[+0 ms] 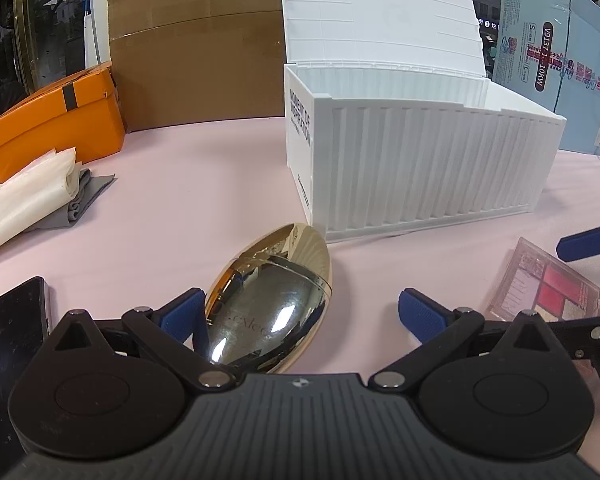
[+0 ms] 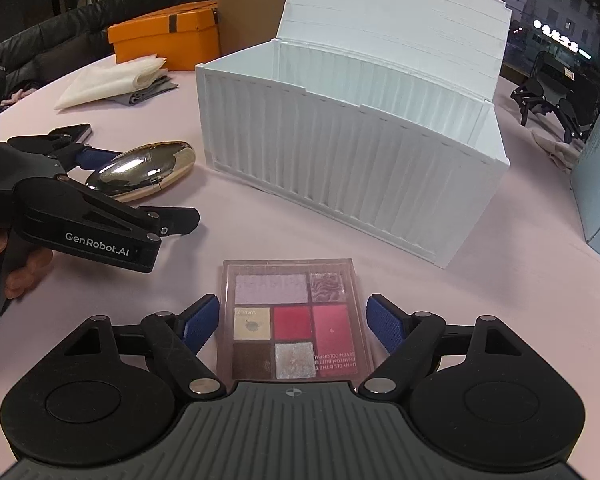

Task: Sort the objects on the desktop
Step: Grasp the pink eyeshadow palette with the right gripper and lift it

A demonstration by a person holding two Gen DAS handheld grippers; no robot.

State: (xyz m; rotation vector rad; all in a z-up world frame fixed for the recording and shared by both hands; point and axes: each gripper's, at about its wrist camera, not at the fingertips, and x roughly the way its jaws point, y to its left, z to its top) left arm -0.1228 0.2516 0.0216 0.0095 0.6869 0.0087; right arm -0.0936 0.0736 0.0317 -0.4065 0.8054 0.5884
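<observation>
The left hand-held gripper (image 1: 300, 312) sits low over the pink desk (image 1: 172, 208) with its blue fingers (image 1: 182, 314) spread wide, the left one just beside a shiny gold, egg-shaped case (image 1: 272, 300) that lies on its side between them, the right finger well clear of it. The right hand-held gripper (image 2: 296, 322) is likewise spread open, its blue fingers (image 2: 202, 322) flanking a clear-lidded makeup palette (image 2: 294, 320) lying flat on the desk, with a narrow gap on each side. From the right wrist view, the left hand-held gripper reaches in at 9 o'clock, the gold case at about 10 o'clock. Beyond both tools, at 12 to 1 o'clock, stands a white ribbed storage box (image 2: 352, 168) shaped like a shipping container, its hinged lid (image 2: 396, 28) raised upright at the back. In the left wrist view, a black phone (image 1: 16, 332) lies at 8 o'clock, a folded cream cloth on a grey cloth (image 1: 32, 200) at 10 o'clock with an orange box (image 1: 56, 120) behind it, a brown cardboard carton (image 1: 196, 52) at 11 o'clock and a pale blue printed carton (image 1: 560, 76) at 2 o'clock.
</observation>
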